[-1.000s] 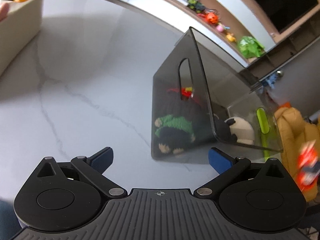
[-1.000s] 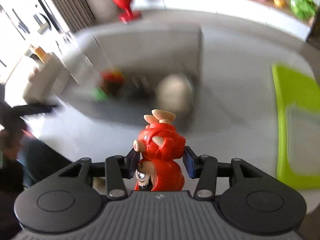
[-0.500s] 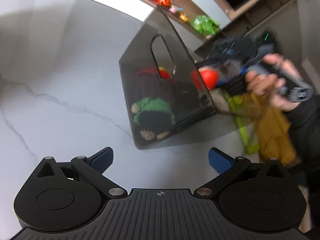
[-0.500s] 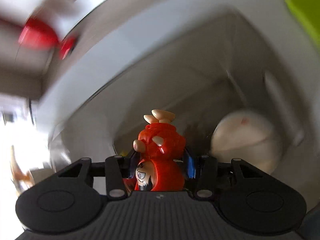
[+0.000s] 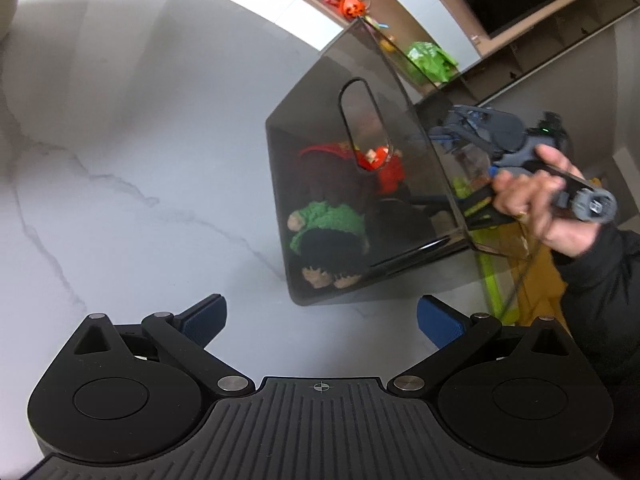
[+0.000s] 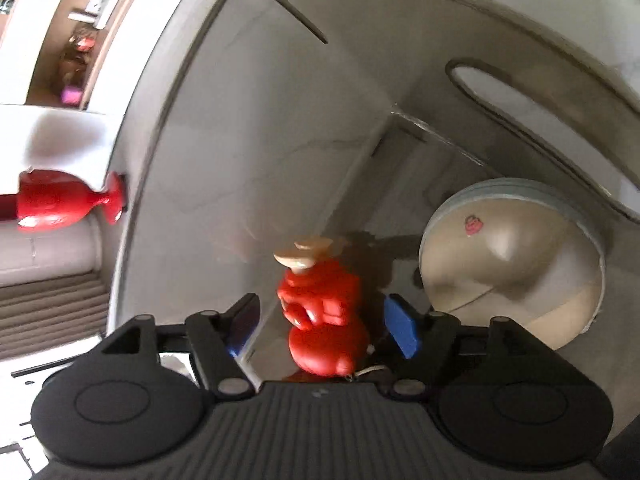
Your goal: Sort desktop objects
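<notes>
Release | right gripper (image 6: 320, 322) fingers now spread, red figure (image 6: 324, 312) dropped inside bin (image 5: 320, 184) | left gripper (image 5: 320, 320) spread, idle | item sorted

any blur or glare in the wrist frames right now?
Left wrist: sharp centre, fisheye bends the white marble table; the smoked acrylic bin dims its contents. Right wrist: red toy figure and red vase slightly soft, window glare at lower left.

A red figurine (image 6: 324, 316) with tan feet lies inside the smoked transparent bin (image 6: 280, 128), between the spread right fingers (image 6: 402, 330), touching neither.
</notes>
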Available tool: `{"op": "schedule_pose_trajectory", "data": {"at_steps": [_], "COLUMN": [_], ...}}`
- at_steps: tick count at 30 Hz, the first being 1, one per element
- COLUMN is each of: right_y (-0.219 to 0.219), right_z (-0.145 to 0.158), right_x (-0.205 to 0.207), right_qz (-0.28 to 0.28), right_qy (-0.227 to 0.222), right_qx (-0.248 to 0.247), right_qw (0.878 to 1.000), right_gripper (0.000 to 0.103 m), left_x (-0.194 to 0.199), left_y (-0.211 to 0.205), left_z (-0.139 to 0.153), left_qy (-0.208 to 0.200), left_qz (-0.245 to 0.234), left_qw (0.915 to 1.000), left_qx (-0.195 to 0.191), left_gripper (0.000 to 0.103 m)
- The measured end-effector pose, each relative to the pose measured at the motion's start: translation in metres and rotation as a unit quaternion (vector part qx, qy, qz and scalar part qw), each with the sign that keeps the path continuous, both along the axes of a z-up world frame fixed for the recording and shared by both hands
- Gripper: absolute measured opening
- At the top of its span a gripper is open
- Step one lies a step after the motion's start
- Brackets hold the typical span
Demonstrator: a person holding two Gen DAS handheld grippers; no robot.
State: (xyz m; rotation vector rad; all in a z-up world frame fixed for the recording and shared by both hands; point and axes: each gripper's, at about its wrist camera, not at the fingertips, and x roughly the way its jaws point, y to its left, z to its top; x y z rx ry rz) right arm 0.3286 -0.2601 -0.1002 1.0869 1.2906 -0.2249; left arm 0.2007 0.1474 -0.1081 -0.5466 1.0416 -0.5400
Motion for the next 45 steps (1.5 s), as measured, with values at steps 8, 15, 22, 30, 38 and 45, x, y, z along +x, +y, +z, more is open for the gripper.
{"op": "schedule_pose_trajectory", "data": {"at_steps": [8, 15, 22, 30, 38, 45], "right_y": [-0.022, -0.046, -0.086, -0.132, -0.131, -0.101], "right_z": [0.052, 0.127, 0.112, 0.051, 0.008, 0.025], "right_x": [-0.055, -0.104, -0.109, -0.076, -0.044, -0.073], "right_qz": [0.169, 0.258, 0.272, 0.246, 0.24, 0.272], "right_qy": [-0.117, -0.283, -0.326, -0.359, -0.315, -0.303], "right_qx": [0.075, -0.175, -0.203, -0.085, -0.047, -0.127], "right_qw": [0.976, 0.907, 0.883, 0.896, 0.917, 0.905], "right_gripper": [0.069, 0.075, 0.051, 0.058, 0.042, 0.014], "left_x": [0.016, 0.043, 0.101, 0.127, 0.129, 0.099], "left_y": [0.009, 0.009, -0.014, -0.025, -0.031, -0.034], "left_z": [-0.003, 0.062, 0.06, 0.029, 0.021, 0.053], "left_qy": [0.031, -0.015, 0.056, 0.103, 0.118, 0.08], "left_qz": [0.01, 0.012, -0.008, 0.029, 0.052, 0.037], "left_qw": [0.9948, 0.9964, 0.9954, 0.9876, 0.9888, 0.9961], "left_qx": [-0.096, -0.082, -0.077, -0.115, -0.076, -0.008], "left_gripper": [0.103, 0.103, 0.103, 0.036, 0.021, 0.018]}}
